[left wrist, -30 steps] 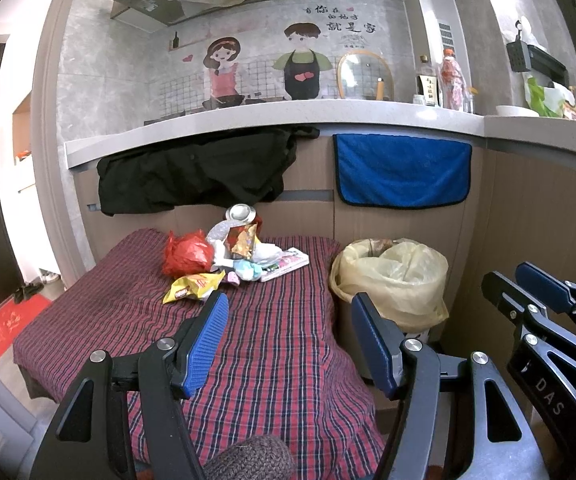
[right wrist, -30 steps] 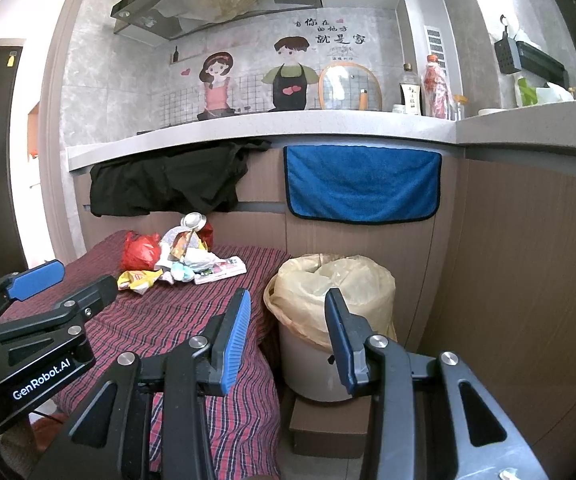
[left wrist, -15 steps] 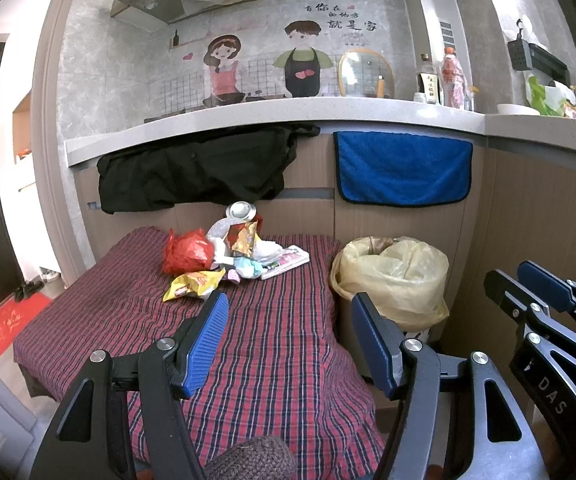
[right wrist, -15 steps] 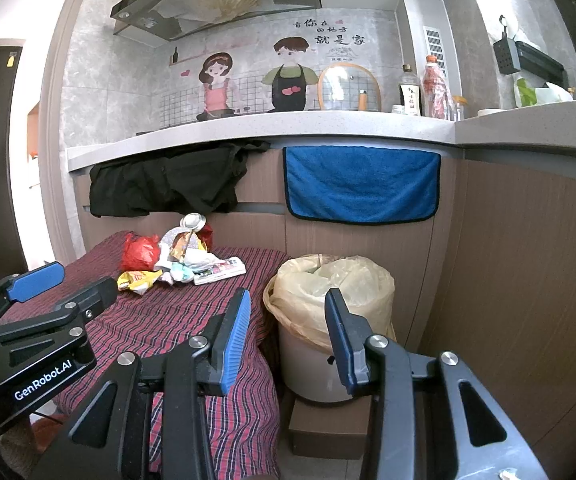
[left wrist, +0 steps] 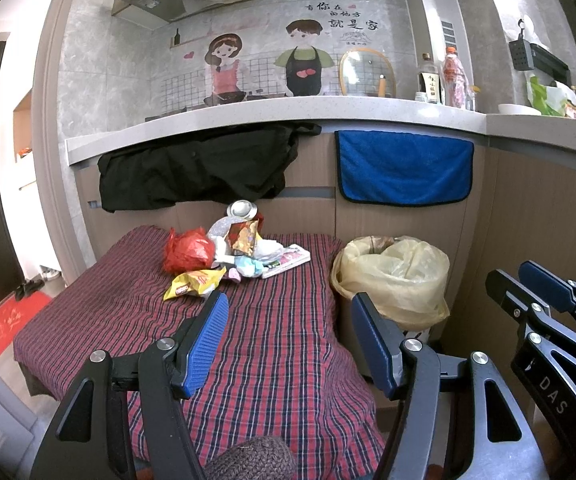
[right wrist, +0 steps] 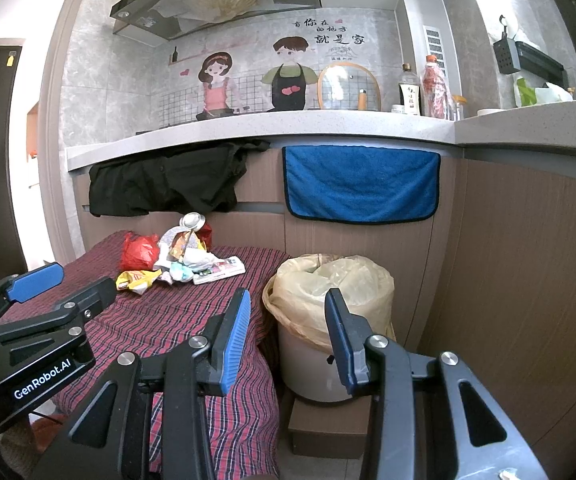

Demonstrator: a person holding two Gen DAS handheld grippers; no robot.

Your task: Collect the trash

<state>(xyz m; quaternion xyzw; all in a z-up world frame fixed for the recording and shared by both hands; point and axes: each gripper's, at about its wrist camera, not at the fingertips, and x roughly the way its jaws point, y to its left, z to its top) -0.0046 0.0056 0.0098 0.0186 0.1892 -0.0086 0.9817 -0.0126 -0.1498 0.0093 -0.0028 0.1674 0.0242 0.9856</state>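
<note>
None of the trash pile (left wrist: 224, 256) is collected yet: it sits heaped at the far end of the plaid-covered surface (left wrist: 280, 344), beside the lined bin (left wrist: 391, 276); left tool (left wrist: 288, 332) and right tool (right wrist: 288, 332) both hover spread and empty, everything left to do

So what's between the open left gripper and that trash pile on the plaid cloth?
Only bare red plaid cloth separates the left gripper from the pile of crumpled wrappers; the left wrist view shows it.

Left tongs (left wrist: 288, 320) spread wide, empty, level; right tongs (right wrist: 288, 320) likewise, alongside, pointing forward.
</note>
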